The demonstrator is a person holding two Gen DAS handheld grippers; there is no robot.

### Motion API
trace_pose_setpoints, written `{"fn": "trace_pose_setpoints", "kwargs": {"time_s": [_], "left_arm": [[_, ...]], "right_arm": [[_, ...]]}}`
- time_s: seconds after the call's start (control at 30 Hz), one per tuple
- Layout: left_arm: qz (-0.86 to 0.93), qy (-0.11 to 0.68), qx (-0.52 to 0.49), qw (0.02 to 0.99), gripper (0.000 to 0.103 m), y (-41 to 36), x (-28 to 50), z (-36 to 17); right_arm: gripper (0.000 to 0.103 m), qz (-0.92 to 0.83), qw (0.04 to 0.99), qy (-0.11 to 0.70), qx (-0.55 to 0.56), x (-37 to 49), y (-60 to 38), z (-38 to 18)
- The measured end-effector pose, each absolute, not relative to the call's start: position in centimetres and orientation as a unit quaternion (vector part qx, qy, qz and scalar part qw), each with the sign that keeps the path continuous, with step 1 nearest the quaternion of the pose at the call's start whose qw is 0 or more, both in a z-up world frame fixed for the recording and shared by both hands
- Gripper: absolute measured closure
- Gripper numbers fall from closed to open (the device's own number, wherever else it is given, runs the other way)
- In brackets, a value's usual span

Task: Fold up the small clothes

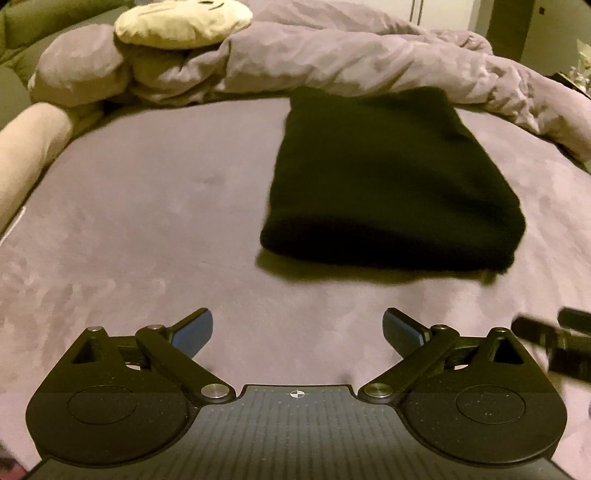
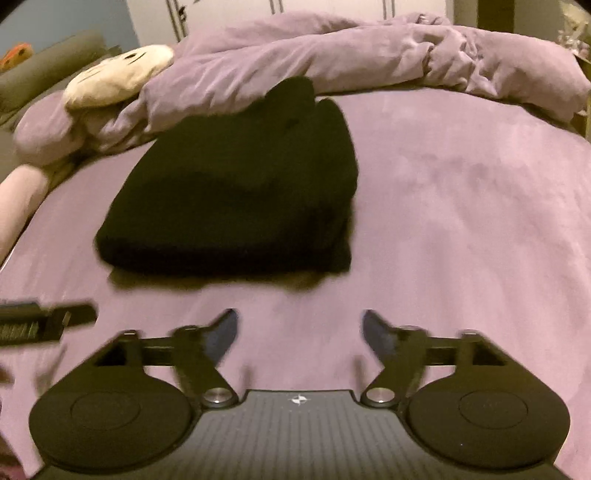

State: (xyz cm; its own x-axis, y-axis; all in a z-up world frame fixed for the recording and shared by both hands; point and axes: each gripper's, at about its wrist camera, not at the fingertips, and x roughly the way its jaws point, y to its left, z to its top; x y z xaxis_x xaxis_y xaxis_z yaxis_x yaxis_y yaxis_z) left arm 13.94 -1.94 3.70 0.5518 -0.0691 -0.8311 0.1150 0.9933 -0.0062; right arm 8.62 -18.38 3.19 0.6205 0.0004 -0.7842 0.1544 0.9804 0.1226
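A black garment lies folded in a thick rectangle on the purple bed sheet. In the right wrist view the black garment sits ahead and to the left, with layered edges on its right side. My left gripper is open and empty, short of the garment's near edge. My right gripper is open and empty, also short of the near edge. Part of the right gripper shows at the right edge of the left wrist view, and part of the left gripper shows at the left edge of the right wrist view.
A crumpled purple duvet is bunched along the far side of the bed, touching the garment's far end. A cream plush toy lies on it at the far left. A pale bolster lies along the left edge.
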Motion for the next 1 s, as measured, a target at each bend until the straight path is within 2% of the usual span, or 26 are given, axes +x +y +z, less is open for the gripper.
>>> {"fn": "trace_pose_setpoints", "kwargs": {"time_s": [0.07, 0.13, 0.4, 0.53, 1.0], "left_arm": [[-0.050, 0.471, 0.031, 0.880, 0.001, -2.3, 13.5, 4.0], [-0.044, 0.479, 0.035, 0.876, 0.001, -2.5, 13.2, 4.0], [-0.034, 0.496, 0.054, 0.866, 0.001, -2.5, 11.9, 5.0], [-0.036, 0.492, 0.082, 0.866, 0.001, -2.6, 11.7, 5.7], [-0.044, 0.511, 0.068, 0.856, 0.001, -1.7, 12.7, 5.7]], "right_arm": [[0.009, -0.041, 0.892, 0.442, 0.080, 7.4, -18.0, 3.7], [0.004, -0.039, 0.891, 0.447, 0.070, 6.7, -17.7, 4.3], [0.004, -0.060, 0.881, 0.470, 0.017, 7.3, -15.2, 6.8], [0.004, -0.055, 0.885, 0.462, 0.028, 8.0, -14.5, 8.0], [0.004, -0.081, 0.870, 0.486, 0.018, 9.6, -13.3, 8.3]]}}
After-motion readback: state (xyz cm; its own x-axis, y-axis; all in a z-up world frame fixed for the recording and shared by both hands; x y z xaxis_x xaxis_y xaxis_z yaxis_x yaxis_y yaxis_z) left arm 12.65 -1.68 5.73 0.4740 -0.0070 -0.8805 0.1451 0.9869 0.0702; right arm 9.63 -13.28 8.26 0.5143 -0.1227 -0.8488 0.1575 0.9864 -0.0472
